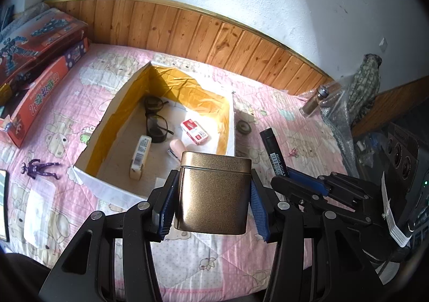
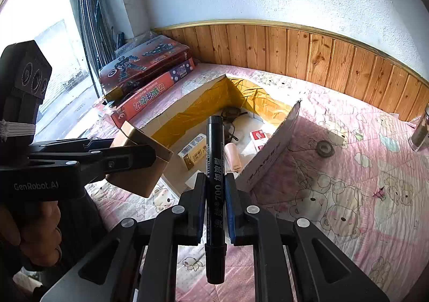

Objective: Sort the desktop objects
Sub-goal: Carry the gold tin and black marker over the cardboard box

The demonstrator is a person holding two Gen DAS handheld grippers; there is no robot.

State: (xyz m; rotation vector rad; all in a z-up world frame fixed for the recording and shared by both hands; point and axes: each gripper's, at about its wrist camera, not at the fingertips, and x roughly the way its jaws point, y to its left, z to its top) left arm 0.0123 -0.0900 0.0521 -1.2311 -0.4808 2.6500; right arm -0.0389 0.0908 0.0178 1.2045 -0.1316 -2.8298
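My left gripper (image 1: 211, 192) is shut on a bronze metal tin (image 1: 214, 194) and holds it above the pink quilt, just in front of the open cardboard box (image 1: 107, 125). My right gripper (image 2: 215, 189) is shut on a black marker pen (image 2: 215, 168), held upright near the box's front right corner. The box (image 2: 270, 157) holds glasses (image 1: 155, 119), a red-white packet (image 1: 194, 131), a white eraser (image 1: 139, 154) and a pink stapler (image 1: 178, 147). The marker (image 1: 273, 151) and the right gripper show at right in the left wrist view. The tin (image 2: 142, 157) shows at left in the right wrist view.
A purple toy figure (image 1: 40, 168) and a clear bag (image 1: 37, 210) lie left of the box. A tape roll (image 1: 244, 127) lies right of it. Toy boxes (image 1: 40, 60) stack at far left. A glass jar (image 1: 316, 102) and bubble wrap (image 1: 337, 114) sit far right. Wood panelling backs the quilt.
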